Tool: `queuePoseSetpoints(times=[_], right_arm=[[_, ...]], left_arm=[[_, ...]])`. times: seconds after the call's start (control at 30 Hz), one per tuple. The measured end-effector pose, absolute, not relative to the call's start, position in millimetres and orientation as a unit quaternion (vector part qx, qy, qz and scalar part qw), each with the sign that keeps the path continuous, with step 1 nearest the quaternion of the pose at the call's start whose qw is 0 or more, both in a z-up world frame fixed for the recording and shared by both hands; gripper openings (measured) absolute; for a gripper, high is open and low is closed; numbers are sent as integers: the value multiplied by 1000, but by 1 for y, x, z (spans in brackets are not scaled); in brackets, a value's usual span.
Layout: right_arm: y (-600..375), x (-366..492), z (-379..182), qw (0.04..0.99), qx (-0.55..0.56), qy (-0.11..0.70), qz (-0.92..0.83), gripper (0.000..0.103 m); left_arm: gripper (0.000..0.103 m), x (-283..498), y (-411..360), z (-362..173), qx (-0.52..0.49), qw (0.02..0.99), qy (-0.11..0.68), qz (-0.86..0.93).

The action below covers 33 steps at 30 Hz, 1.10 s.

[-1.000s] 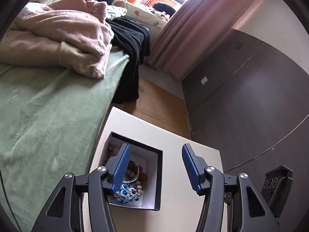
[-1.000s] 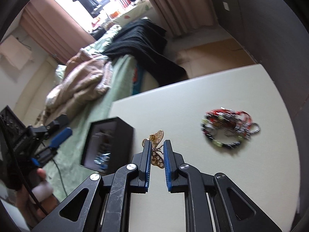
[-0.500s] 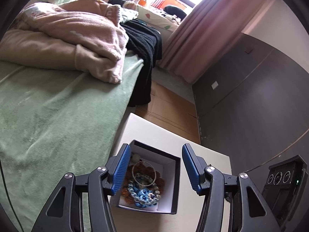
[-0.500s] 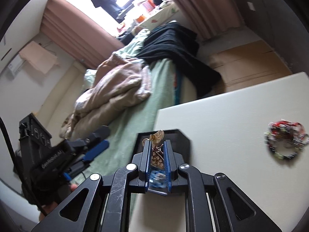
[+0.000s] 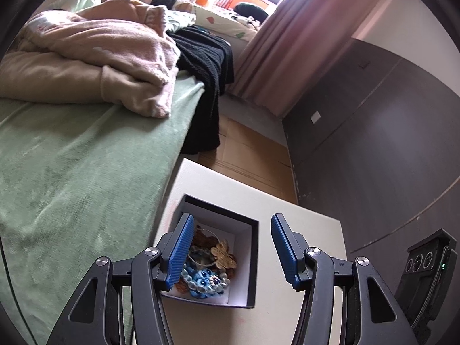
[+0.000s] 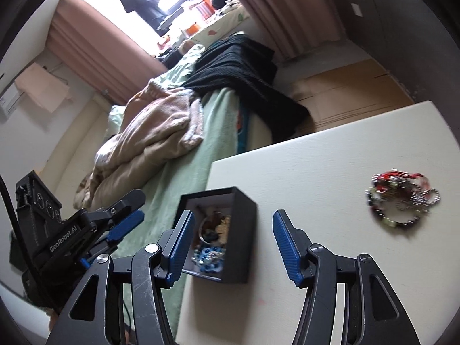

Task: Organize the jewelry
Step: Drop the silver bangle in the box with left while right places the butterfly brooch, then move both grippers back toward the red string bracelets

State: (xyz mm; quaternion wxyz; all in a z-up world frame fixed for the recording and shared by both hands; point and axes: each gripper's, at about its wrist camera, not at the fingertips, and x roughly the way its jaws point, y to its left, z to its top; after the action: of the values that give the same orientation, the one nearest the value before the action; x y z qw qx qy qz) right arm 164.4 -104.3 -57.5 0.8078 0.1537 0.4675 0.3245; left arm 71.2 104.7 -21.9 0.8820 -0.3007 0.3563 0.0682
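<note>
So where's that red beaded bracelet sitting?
In the right wrist view the red beaded bracelet lies on the white table, right of the black box, apart from it.

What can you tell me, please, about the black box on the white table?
The black box is a small, square, open-topped container, likely card, with black outer walls and rim and a white lining. No lid is visible. It stands upright on the white table near the edge beside the green bed. Inside lies a heap of jewelry: a blue beaded piece, brown beads, a thin metal ring and a gold butterfly-shaped ornament. Neither gripper appears to touch the box; another beaded bundle lies apart on the table.
</note>
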Motion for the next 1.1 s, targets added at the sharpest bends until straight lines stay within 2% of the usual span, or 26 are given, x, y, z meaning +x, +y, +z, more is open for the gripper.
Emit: queuePoseSetpoints(times=[0.23, 0.33, 0.4, 0.57, 1.1], right_arm=[[-149, 168, -44, 826, 172, 456, 283, 59], [-166, 171, -39, 837, 178, 446, 262, 80], [-173, 174, -39, 840, 180, 447, 250, 84], [-193, 182, -50, 833, 189, 482, 197, 84], [-283, 182, -69, 827, 257, 487, 115, 84]], left_arm=[[57, 80, 85, -20, -270, 889, 367, 34], [57, 87, 78, -20, -263, 888, 377, 16], [57, 92, 71, -19, -249, 891, 381, 4], [57, 106, 45, -19, -231, 892, 388, -23], [57, 148, -48, -45, -134, 893, 425, -64]])
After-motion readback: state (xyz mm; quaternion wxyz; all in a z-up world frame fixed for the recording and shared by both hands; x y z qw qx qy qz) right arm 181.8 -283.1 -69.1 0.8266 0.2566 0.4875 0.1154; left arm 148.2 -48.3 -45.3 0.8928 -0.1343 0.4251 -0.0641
